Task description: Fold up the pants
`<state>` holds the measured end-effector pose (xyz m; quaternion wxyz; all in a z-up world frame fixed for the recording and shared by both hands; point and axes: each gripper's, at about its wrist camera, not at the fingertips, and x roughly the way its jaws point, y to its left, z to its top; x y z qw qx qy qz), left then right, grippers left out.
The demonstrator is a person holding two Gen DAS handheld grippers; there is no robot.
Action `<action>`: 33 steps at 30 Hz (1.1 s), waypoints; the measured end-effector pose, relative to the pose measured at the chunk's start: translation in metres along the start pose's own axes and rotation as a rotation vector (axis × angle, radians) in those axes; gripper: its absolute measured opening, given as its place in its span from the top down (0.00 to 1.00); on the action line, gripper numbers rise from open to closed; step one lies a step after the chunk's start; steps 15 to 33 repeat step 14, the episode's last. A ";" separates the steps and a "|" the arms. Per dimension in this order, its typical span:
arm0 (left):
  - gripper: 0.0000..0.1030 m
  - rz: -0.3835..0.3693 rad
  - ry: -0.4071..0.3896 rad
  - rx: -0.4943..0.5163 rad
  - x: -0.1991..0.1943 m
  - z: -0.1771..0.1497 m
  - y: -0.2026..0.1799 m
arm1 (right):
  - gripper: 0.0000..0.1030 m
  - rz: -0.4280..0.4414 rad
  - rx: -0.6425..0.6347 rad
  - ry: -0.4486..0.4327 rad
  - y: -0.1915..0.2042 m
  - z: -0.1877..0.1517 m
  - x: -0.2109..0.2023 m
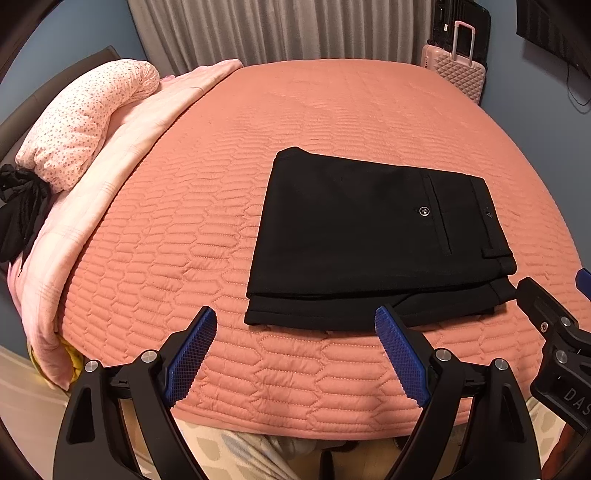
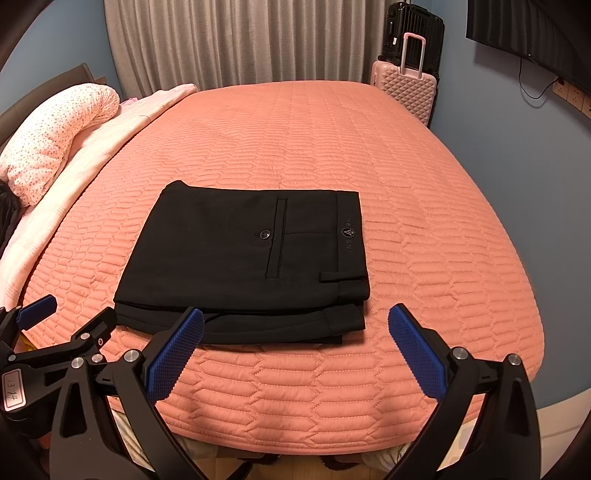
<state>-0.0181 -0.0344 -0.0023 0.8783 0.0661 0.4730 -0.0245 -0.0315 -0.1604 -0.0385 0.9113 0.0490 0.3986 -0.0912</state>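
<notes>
Black pants [image 1: 369,236] lie folded into a flat rectangle on the salmon quilted bed [image 1: 295,118], near its front edge. The back pocket with its button and the waistband face up on the right side. They also show in the right wrist view [image 2: 243,258]. My left gripper [image 1: 295,321] is open and empty, just in front of the pants' near edge. My right gripper [image 2: 295,321] is open and empty, also just in front of that edge. Neither touches the cloth. The right gripper shows at the right edge of the left wrist view [image 1: 554,332].
A dotted pink pillow [image 1: 85,122] and a pale pink blanket [image 1: 122,155] lie along the bed's left side. A pink suitcase [image 2: 406,88] and a black one [image 2: 413,33] stand beyond the far right corner. Grey curtains [image 2: 240,40] hang behind.
</notes>
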 end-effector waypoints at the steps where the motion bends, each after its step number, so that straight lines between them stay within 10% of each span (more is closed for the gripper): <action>1: 0.17 0.005 -0.004 0.005 0.000 0.000 0.000 | 0.04 0.000 0.000 0.001 0.000 0.000 0.000; 33: 0.17 0.044 0.015 0.004 0.002 0.001 0.003 | 0.04 -0.002 -0.001 -0.003 -0.001 -0.001 0.000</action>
